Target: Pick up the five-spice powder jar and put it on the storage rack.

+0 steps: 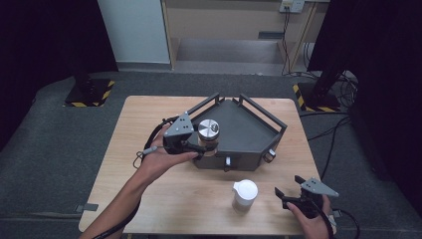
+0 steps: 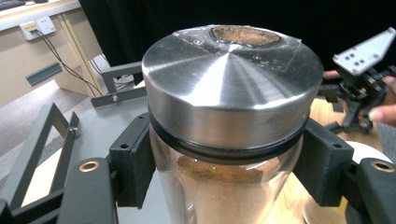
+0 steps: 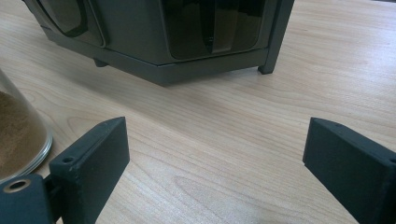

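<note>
A glass jar (image 1: 208, 130) with a brushed steel lid and brown powder inside hangs over the front left part of a dark grey railed tray (image 1: 263, 117). My left gripper (image 1: 206, 147) is shut on its glass wall just under the lid. In the left gripper view the jar (image 2: 231, 88) sits between the two black pads (image 2: 135, 163), and my left gripper (image 2: 229, 172) grips it below the lid's black ring. My right gripper (image 1: 287, 184) rests low at the table's front right, open and holding nothing. In the right gripper view my right gripper (image 3: 215, 158) points at the tray (image 3: 154, 46).
A second jar with a white lid (image 1: 245, 191) stands on the wooden table (image 1: 149, 114) between the tray's front and my right gripper; its glass base with brown powder (image 3: 18, 135) lies at the left edge of the right gripper view. Tray rails (image 2: 46, 135) rise behind the held jar.
</note>
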Demonstrator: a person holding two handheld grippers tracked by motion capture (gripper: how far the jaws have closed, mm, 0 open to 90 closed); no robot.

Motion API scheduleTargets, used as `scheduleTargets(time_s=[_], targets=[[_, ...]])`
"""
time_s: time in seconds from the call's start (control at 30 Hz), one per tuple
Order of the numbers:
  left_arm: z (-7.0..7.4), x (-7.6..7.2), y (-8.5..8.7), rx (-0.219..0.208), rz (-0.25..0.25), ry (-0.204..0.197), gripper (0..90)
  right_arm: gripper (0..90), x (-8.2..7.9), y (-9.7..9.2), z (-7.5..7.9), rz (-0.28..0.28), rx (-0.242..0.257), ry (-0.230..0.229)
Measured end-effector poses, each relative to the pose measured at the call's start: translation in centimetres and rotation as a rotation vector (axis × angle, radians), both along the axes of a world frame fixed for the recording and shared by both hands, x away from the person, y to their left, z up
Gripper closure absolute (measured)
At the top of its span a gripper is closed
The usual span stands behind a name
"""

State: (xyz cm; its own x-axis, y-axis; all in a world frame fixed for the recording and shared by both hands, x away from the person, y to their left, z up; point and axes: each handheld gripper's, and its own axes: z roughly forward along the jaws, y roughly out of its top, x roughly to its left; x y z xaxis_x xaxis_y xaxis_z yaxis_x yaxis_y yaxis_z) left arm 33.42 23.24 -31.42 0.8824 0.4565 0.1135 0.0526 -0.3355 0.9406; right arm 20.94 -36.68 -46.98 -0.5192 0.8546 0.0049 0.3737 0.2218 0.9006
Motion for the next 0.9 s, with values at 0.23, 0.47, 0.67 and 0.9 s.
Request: scheduleTargets(time_s=[0.23, 0.47, 0.67, 0.9], targets=[[-0.2, 1.5, -0.4, 0.000, 0.029, -0.009, 29.5, 7.6, 0.0, 0.0, -0.1, 0.000, 0.000, 0.002], [-0.9, 3.4, -0.3, -0.004, 0.068, 0.000, 29.5, 7.6, 0.0, 0.0, -0.1, 0.000, -0.005, 0.007], [-2.0, 4.7, -0.4, -0.008, 0.093, 0.009, 29.5, 7.7, 0.1, 0.0, -0.1, 0.006, -0.007, 0.009], [-2.6, 5.0, -0.6, 0.000, 0.098, 0.020, 29.5, 7.7, 0.1, -0.1, -0.2, 0.004, -0.008, 0.011]])
